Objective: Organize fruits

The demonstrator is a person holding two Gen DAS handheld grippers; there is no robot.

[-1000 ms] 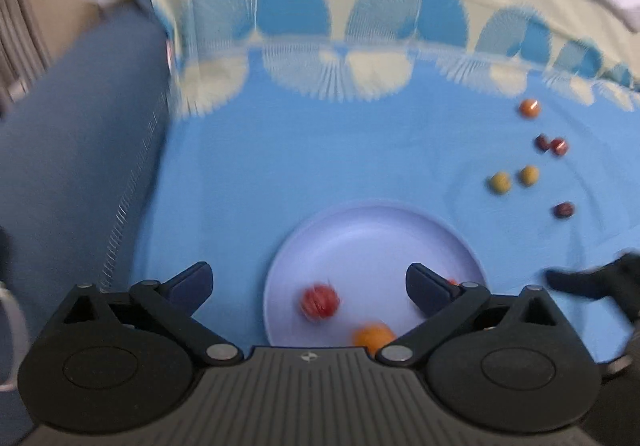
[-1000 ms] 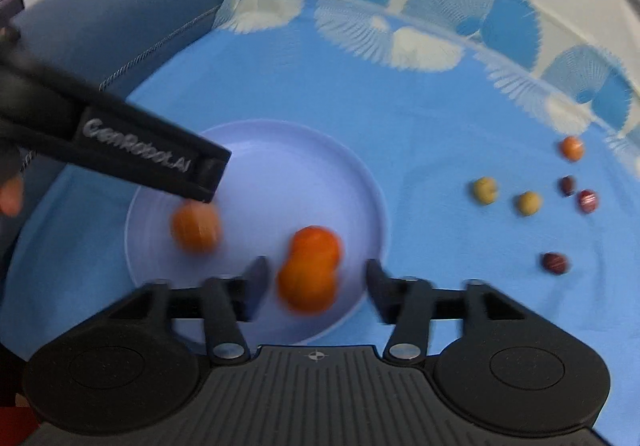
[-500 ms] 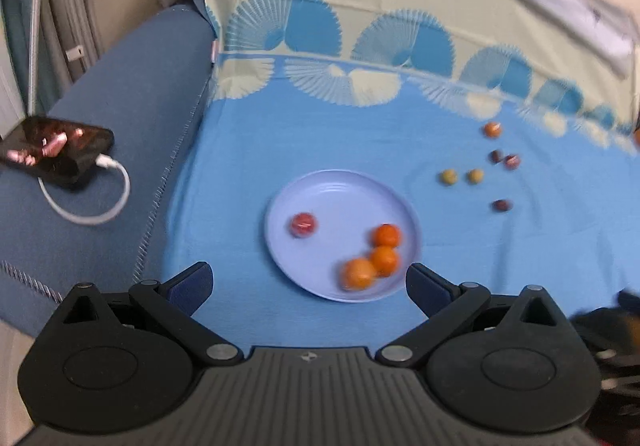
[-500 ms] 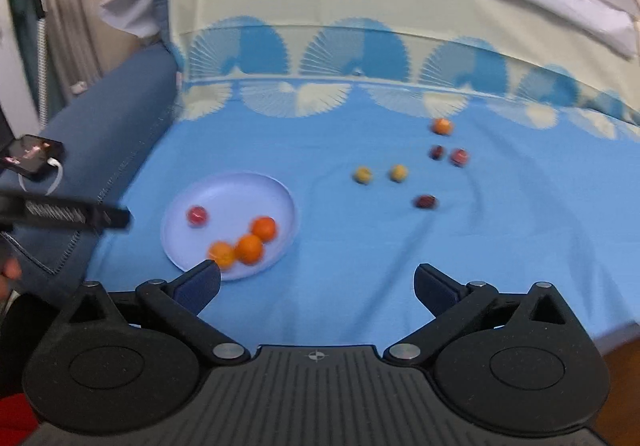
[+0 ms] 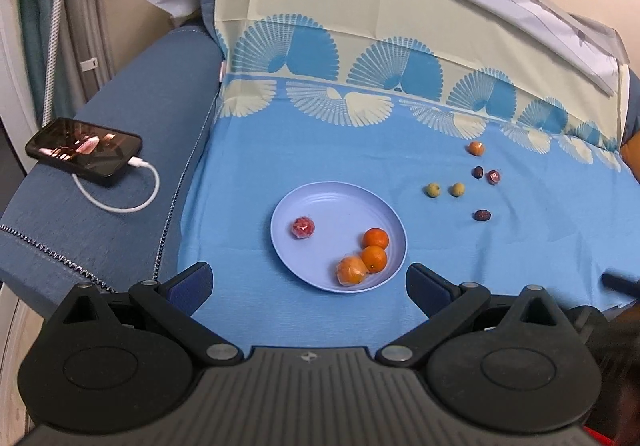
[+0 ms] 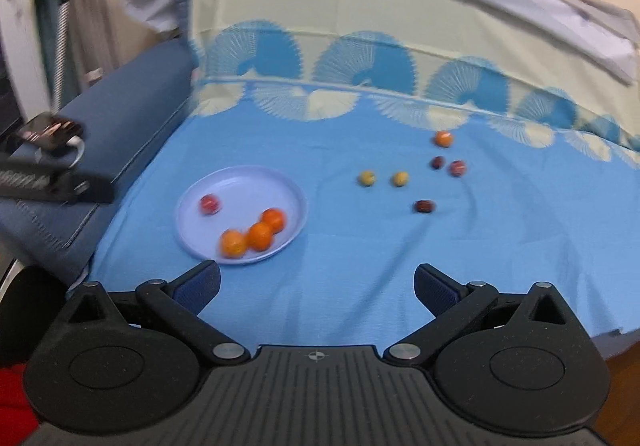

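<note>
A lilac plate [image 5: 320, 202] [image 6: 248, 182] lies on the blue cloth. It holds three oranges [image 5: 375, 239] [image 6: 260, 236] and a red fruit [image 5: 303, 227] [image 6: 210, 204]. Several small fruits lie loose to its right: an orange one [image 5: 475, 148] [image 6: 443, 138], two yellow-green ones [image 5: 432, 189] [image 6: 366, 178] and dark red ones [image 5: 482, 215] [image 6: 424, 206]. My left gripper [image 5: 308, 282] is open and empty, well back from the plate. My right gripper [image 6: 316, 282] is open and empty, back from the cloth's front part.
A phone [image 5: 84, 147] on a white cable lies on the blue sofa arm [image 5: 152, 94] at the left. A patterned sheet [image 5: 360, 26] covers the backrest behind. The left gripper shows at the left edge of the right wrist view [image 6: 52, 182].
Both grippers have pulled up and back from the plate, so the whole cloth now shows. The fruits on the plate have stopped rolling.
</note>
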